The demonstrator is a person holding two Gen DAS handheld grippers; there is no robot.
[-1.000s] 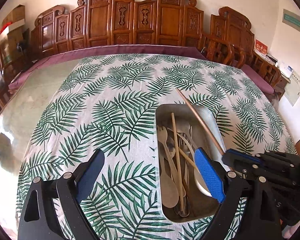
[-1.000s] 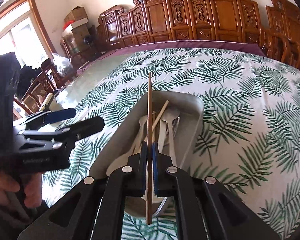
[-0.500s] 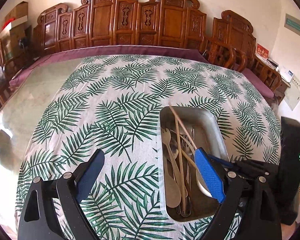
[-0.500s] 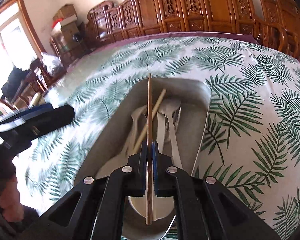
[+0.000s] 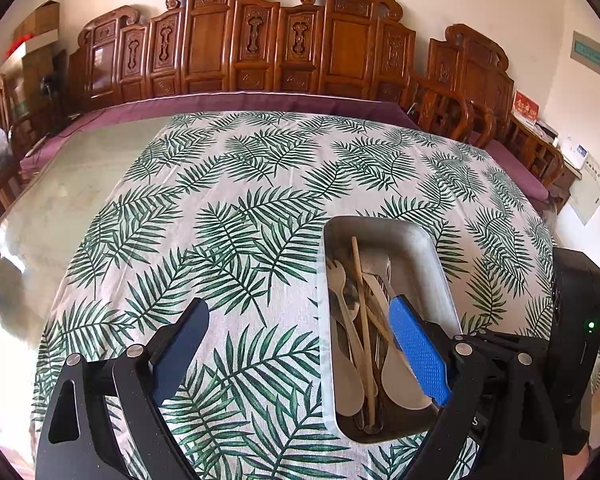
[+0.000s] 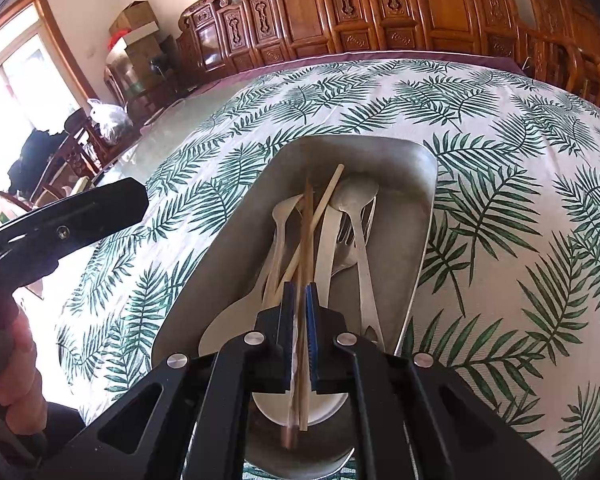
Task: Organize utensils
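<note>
A metal tray [image 6: 416, 168] on the palm-leaf tablecloth holds pale spoons [image 6: 358, 200], a fork, and a light chopstick [image 6: 324, 202]. My right gripper [image 6: 299, 292] is shut on a darker wooden chopstick [image 6: 307, 224], low over the tray's near end, the stick lying along the tray among the utensils. In the left wrist view the tray [image 5: 436, 256] is at the right, with a chopstick [image 5: 360, 292] in it. My left gripper [image 5: 296, 344] is wide open and empty, its right finger [image 5: 416, 348] over the tray, its left finger over the cloth.
The tablecloth [image 5: 236, 208] covers most of a glass-topped table; bare glass [image 5: 52, 208] lies at the left. Carved wooden chairs [image 5: 260, 48] line the far edge. The left gripper's body [image 6: 64, 224] and a hand show at the left of the right wrist view.
My right gripper has lowered the dark chopstick from tilted up over the tray down into it, among the utensils. The left gripper has stayed open and nearly still.
</note>
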